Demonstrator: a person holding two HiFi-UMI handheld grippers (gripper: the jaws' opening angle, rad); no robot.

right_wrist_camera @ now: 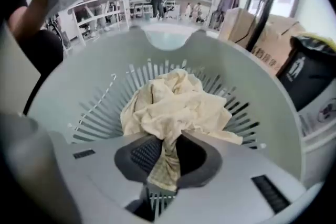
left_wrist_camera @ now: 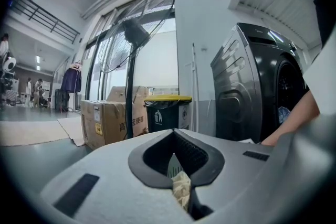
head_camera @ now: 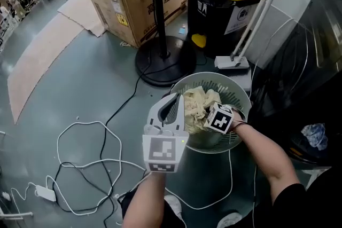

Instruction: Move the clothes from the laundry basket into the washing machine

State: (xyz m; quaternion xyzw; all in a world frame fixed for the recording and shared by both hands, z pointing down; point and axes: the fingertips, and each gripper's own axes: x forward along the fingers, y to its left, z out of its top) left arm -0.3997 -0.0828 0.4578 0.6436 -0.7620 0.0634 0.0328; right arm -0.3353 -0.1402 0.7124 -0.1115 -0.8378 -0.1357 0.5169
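Right tongs [right_wrist_camera: 167, 153]: narrowed to a small gap, pads pinching a twisted fold of the cream clothes [right_wrist_camera: 176, 105]. Rest of the fabric bunched in a crumpled heap just beyond the pads, over the slotted wall of the laundry basket [right_wrist_camera: 89, 113]. Pointing steeply down into the basket.

Left tongs [left_wrist_camera: 179, 162]: closed, pads together, held about level just beside the basket rim. Strip of cream fabric visible in the slit under the pads — caught there or only lying behind, impossible to tell.

Head view: pale round basket on the floor [head_camera: 64, 72], clothes piled at its middle, soft and wrinkled, one light colour throughout. Both tongs over the near rim, close together.

Washing machine [left_wrist_camera: 252, 86]: dark grey front-loader, right of the basket — well apart from the fabric.
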